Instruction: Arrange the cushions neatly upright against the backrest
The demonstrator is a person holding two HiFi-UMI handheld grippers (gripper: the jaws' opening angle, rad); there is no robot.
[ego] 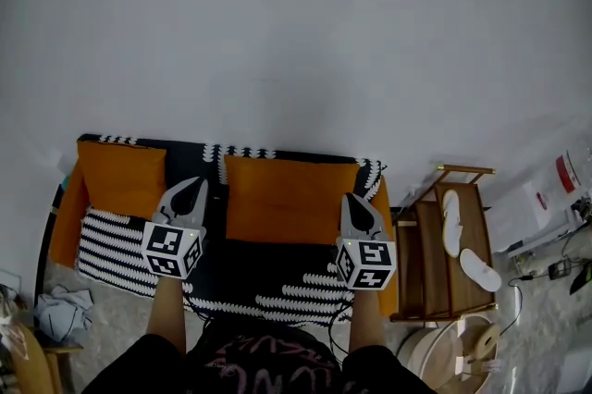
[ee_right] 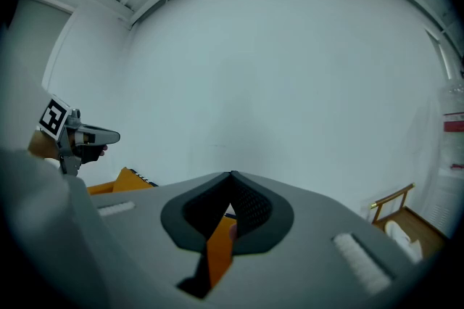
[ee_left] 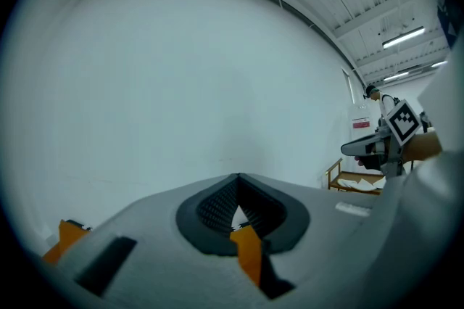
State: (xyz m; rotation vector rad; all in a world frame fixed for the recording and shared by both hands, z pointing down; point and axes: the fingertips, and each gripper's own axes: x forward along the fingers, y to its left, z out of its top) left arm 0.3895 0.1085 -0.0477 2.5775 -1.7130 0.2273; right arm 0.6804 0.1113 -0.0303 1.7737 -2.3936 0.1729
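Note:
Two orange cushions stand upright against the backrest of a sofa (ego: pixel 277 277) with a black-and-white patterned cover: a smaller one (ego: pixel 120 178) at the left and a wider one (ego: pixel 289 198) in the middle. A striped black-and-white cushion (ego: pixel 111 242) lies flat on the left of the seat. My left gripper (ego: pixel 192 189) is shut and hovers over the gap between the two orange cushions. My right gripper (ego: pixel 352 201) is shut at the wide cushion's right edge. Both gripper views face the white wall, with shut jaws (ee_left: pixel 238 207) (ee_right: pixel 232 204) and a sliver of orange below them.
A wooden rack (ego: pixel 427 264) with white slippers (ego: pixel 450 221) stands right of the sofa. A round wooden tub (ego: pixel 435 363) sits in front of it. Crumpled cloth (ego: pixel 63 309) lies on the floor at the left. Cables and papers (ego: pixel 546 198) lie at the far right.

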